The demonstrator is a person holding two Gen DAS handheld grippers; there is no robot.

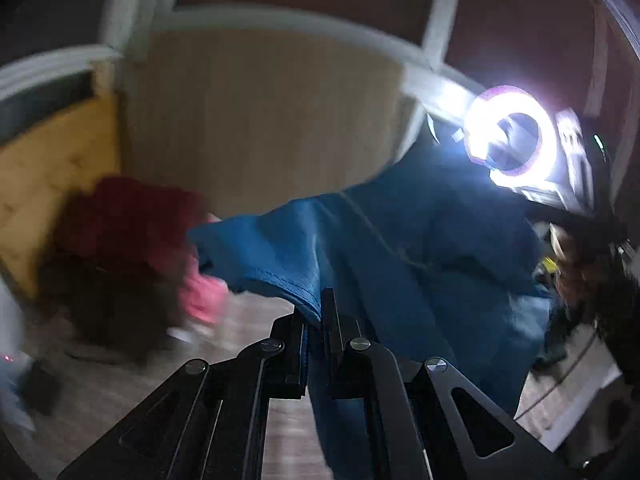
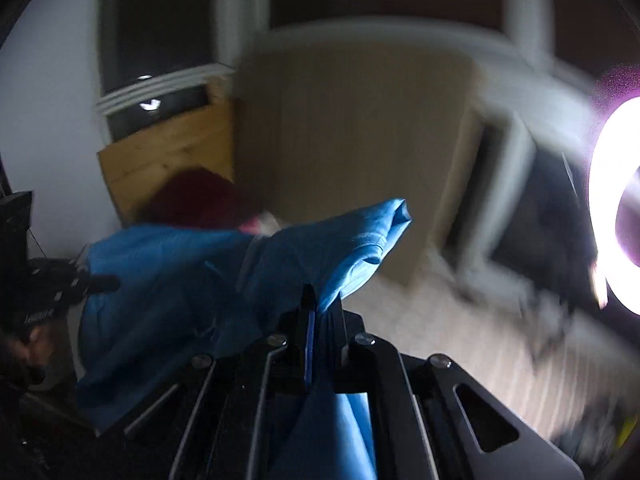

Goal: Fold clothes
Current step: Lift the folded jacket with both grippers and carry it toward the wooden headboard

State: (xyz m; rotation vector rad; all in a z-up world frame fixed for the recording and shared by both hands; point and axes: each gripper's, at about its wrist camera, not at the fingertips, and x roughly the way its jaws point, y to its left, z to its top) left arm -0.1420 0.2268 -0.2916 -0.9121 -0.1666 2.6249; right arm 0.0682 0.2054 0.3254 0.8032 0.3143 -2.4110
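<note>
Left wrist view: left gripper (image 1: 316, 312) clamps the blue garment (image 1: 420, 240) edge; right gripper (image 2: 324, 308) pinches another edge — cloth hangs aloft between them, soft, light, limp; hold hems.

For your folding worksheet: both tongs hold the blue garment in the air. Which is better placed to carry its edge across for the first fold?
Neither clearly: the left tongs and right tongs each pinch the blue garment alike.
</note>
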